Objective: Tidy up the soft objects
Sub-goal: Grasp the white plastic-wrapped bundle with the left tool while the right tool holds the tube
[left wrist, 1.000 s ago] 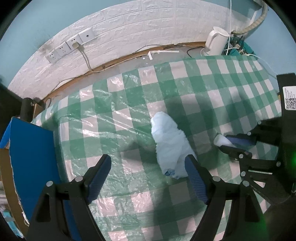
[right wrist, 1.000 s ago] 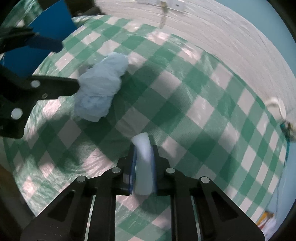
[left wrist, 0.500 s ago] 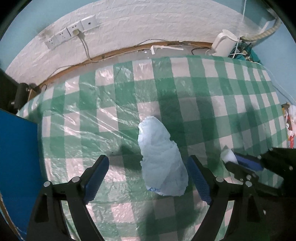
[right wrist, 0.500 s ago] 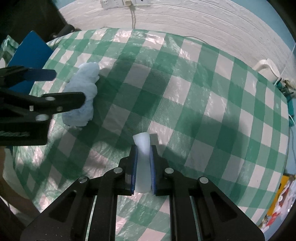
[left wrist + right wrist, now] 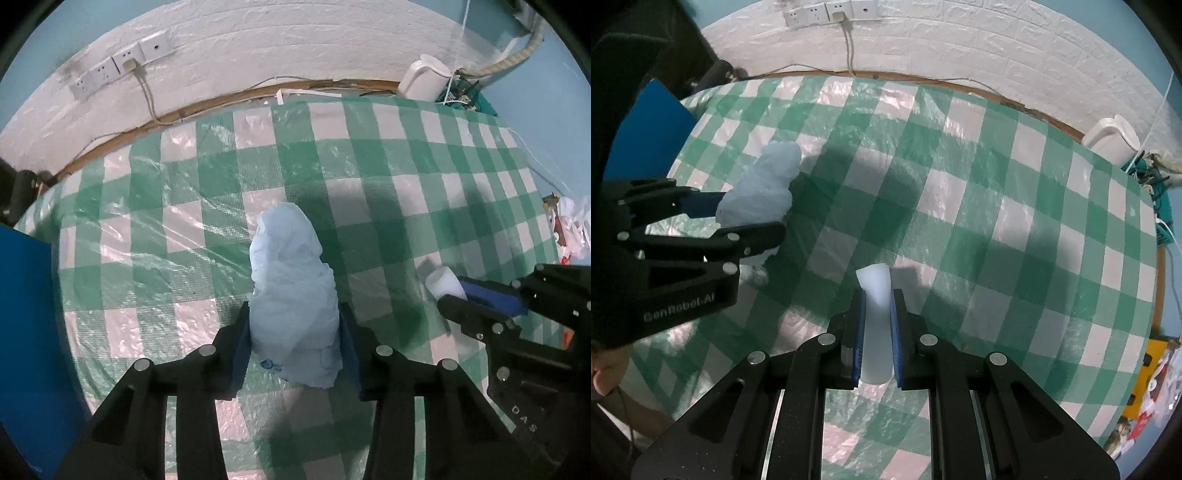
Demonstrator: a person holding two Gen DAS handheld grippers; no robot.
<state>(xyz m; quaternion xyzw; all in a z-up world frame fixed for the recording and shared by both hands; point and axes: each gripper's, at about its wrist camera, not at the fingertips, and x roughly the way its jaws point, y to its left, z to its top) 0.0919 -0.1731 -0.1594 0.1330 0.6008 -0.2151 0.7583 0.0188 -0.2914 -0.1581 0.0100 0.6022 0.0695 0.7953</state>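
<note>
A crumpled light-blue soft bundle (image 5: pixel 293 291) lies on the green-and-white checked table cover (image 5: pixel 406 192). My left gripper (image 5: pixel 294 332) is shut on its near end, blue pads pressed to both sides. The bundle also shows in the right wrist view (image 5: pixel 759 192), held by the left gripper (image 5: pixel 753 216). My right gripper (image 5: pixel 874 306) is shut on a white foam piece (image 5: pixel 873 295) that sticks out past the fingertips above the table. The foam piece (image 5: pixel 443 282) and right gripper (image 5: pixel 469 299) show at the right of the left wrist view.
A blue box (image 5: pixel 26 332) stands at the table's left edge. A white kettle (image 5: pixel 424 79) and tangled cables sit at the far right corner. Wall sockets (image 5: pixel 827 11) with a plugged cord are on the white brick wall behind. Coloured clutter lies off the right edge.
My left gripper has moved forward around the blue bundle and closed on it. My right gripper has kept its hold on the foam piece and turned toward the back wall.
</note>
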